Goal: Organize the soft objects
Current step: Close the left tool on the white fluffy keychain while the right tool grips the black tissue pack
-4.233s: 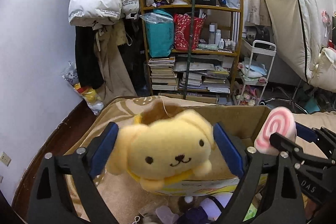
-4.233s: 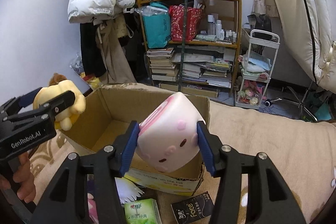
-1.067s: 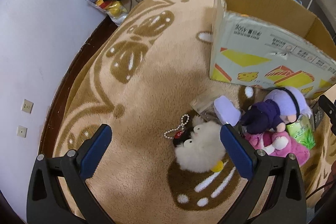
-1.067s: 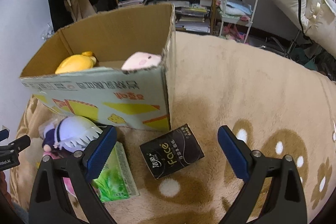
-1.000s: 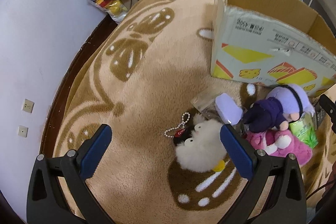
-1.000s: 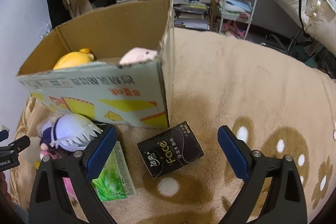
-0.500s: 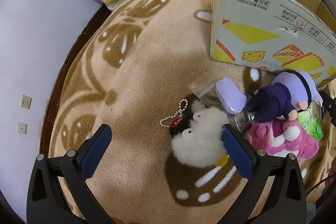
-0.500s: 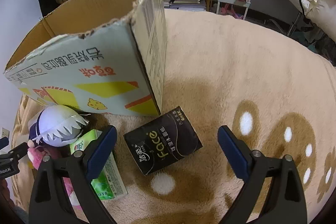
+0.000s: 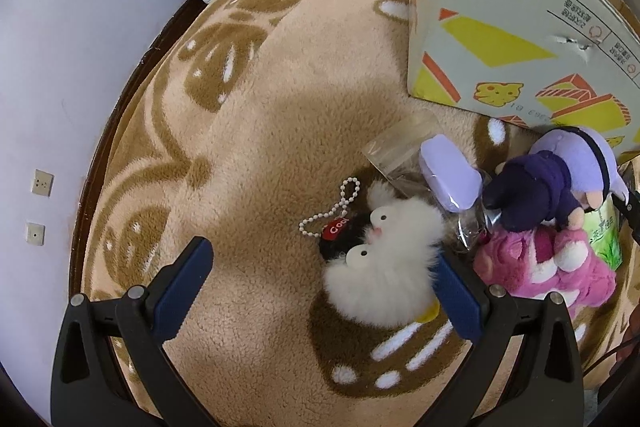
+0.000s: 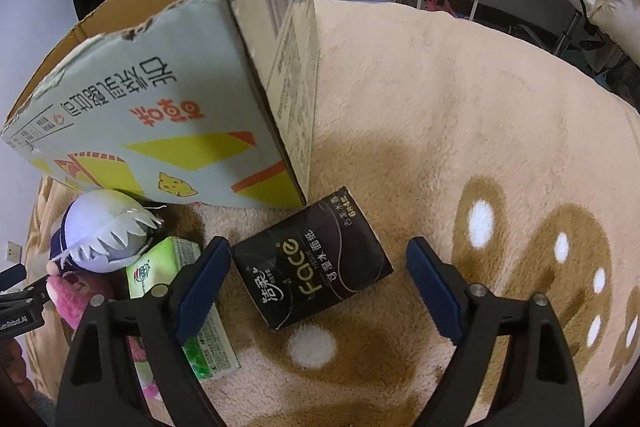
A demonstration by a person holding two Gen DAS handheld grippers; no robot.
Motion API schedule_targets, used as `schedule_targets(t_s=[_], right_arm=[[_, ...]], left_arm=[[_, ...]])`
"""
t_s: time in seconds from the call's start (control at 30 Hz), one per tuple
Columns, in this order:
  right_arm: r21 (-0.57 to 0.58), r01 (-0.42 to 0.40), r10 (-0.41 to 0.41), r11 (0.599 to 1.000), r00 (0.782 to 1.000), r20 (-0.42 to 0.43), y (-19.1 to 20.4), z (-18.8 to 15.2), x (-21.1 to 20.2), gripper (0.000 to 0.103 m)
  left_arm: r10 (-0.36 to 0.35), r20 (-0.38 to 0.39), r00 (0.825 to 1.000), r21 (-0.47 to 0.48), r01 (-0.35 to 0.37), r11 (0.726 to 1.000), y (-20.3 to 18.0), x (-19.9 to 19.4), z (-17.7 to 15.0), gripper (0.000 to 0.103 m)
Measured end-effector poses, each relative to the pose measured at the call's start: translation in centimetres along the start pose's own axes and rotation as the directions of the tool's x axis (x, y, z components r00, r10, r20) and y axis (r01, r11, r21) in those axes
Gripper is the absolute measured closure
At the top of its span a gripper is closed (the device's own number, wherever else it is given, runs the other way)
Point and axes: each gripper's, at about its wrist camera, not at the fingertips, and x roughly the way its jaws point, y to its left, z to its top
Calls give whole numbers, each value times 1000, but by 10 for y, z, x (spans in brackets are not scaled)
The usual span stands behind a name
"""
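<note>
Both grippers have dropped closer to the carpet since half a second ago, jaws spread and empty: the left gripper (image 9: 320, 291) has the white fluffy toy (image 9: 384, 263) at its 3 o'clock jaw, the right gripper (image 10: 318, 281) straddles the black tissue pack (image 10: 310, 257).

A tan plush rug (image 9: 280, 131) carries a cardboard box (image 10: 168, 99), plush toys (image 9: 388, 267) and 2 tissue packs (image 10: 312, 263).
</note>
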Motion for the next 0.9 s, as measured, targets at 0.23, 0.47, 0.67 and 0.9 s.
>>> schedule_targets(t_s=[0.23, 0.47, 0.67, 0.9], right_arm=[[-4, 6, -6, 1000, 1000, -1, 0, -1, 4, 15], [-7, 3, -3, 1000, 1000, 0, 1, -2, 4, 21], [-6, -2, 2, 1000, 1000, -2, 1, -2, 4, 21], [-10, -1, 1, 1000, 1000, -8, 3, -4, 4, 21]], left_arm=[[9, -8, 1000, 7, -9, 1000, -2, 3, 0, 2], [15, -8, 1000, 28, -15, 1000, -7, 10, 3, 2], [14, -4, 1000, 38, -14, 999, -8, 12, 3, 2], [-25, -11, 1000, 45, 25, 999, -12, 12, 1, 14]])
